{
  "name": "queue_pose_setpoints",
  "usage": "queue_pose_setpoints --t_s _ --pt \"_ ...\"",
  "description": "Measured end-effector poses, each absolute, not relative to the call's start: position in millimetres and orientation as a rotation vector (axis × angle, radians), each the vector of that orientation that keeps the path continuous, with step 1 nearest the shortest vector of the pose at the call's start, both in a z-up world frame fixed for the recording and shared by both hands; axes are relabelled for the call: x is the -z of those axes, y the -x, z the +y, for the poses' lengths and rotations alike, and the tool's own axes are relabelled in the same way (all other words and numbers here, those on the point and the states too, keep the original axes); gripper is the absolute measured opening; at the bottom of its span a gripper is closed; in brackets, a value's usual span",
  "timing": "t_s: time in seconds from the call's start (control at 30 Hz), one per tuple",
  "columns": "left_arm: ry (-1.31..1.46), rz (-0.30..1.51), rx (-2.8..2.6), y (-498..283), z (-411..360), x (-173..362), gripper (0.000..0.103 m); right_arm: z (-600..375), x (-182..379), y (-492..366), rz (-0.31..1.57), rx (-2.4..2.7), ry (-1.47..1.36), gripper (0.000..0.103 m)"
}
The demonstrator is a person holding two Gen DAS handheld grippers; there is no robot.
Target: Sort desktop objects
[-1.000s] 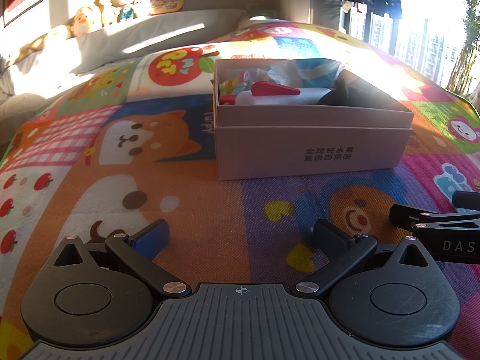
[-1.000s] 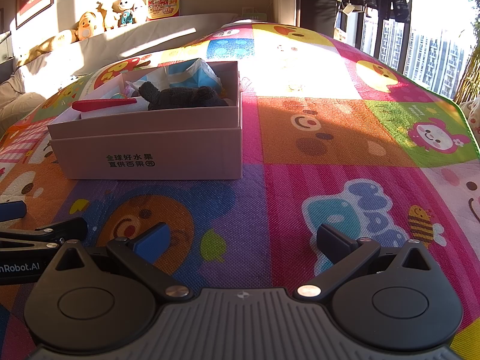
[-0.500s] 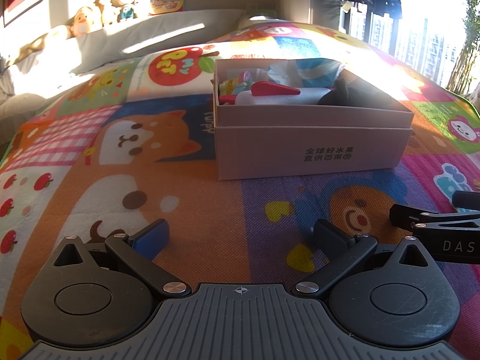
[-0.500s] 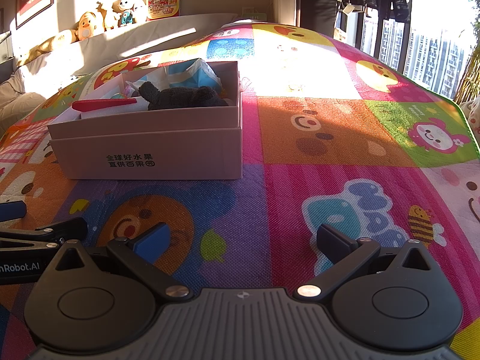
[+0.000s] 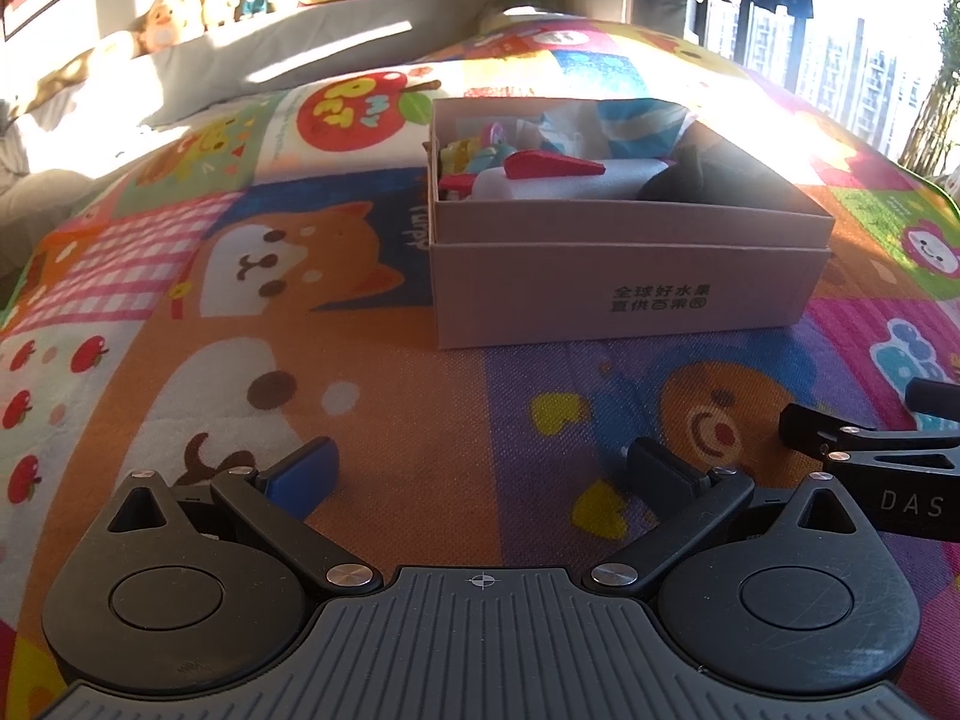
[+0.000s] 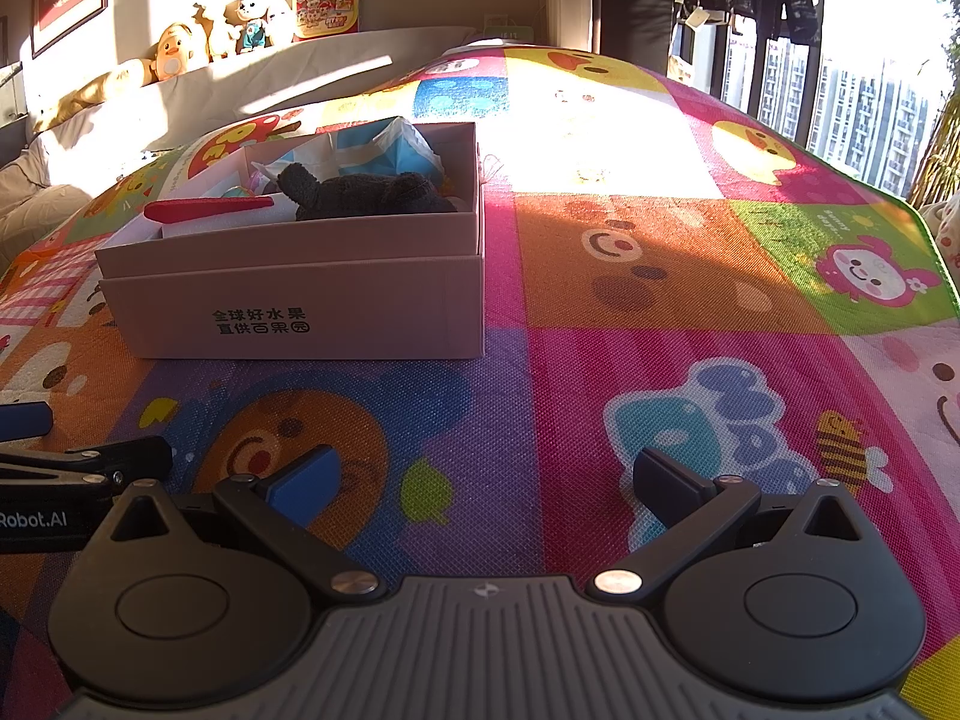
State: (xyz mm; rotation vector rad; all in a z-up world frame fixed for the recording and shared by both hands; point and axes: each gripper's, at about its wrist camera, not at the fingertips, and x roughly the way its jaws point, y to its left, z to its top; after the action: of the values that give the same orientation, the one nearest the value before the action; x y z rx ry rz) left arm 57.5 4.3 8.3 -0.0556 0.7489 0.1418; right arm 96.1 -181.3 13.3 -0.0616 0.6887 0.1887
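Left gripper (image 5: 480, 471) sits low over the play mat (image 5: 384, 396), fingers spread wide, nothing between them. Right gripper (image 6: 486, 477) same: fingers wide apart, empty, just above the mat. The two grippers are side by side; the right one's finger shows at 3 o'clock in the left wrist view, the left one's at 9 o'clock in the right wrist view.

Cardboard box (image 5: 624, 294) stands on the mat ahead of both, at about 1 o'clock from the left gripper and 11 o'clock from the right gripper, well apart from each. Printed characters on its near wall.

Inside the box: dark plush toy (image 6: 366, 192) at the right end, red flat piece (image 5: 552, 167) lying on a white cylinder (image 5: 570, 185), blue-and-white packet (image 6: 384, 147) toward the back, small colourful bits (image 5: 474, 150) in the back left corner, too small to tell.

Stuffed toys (image 6: 204, 39) line a ledge at 11 o'clock, far back. Window (image 6: 852, 96) at 2 o'clock.
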Motion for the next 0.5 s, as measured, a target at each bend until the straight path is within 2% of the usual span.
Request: queue_pose_setpoints --t_s 0.5 --pt "0.071 0.738 -0.137 -54.9 6.3 -8.7 0.103 -181.2 -13.3 -96.3 0.689 -0.189 0.062 0.103"
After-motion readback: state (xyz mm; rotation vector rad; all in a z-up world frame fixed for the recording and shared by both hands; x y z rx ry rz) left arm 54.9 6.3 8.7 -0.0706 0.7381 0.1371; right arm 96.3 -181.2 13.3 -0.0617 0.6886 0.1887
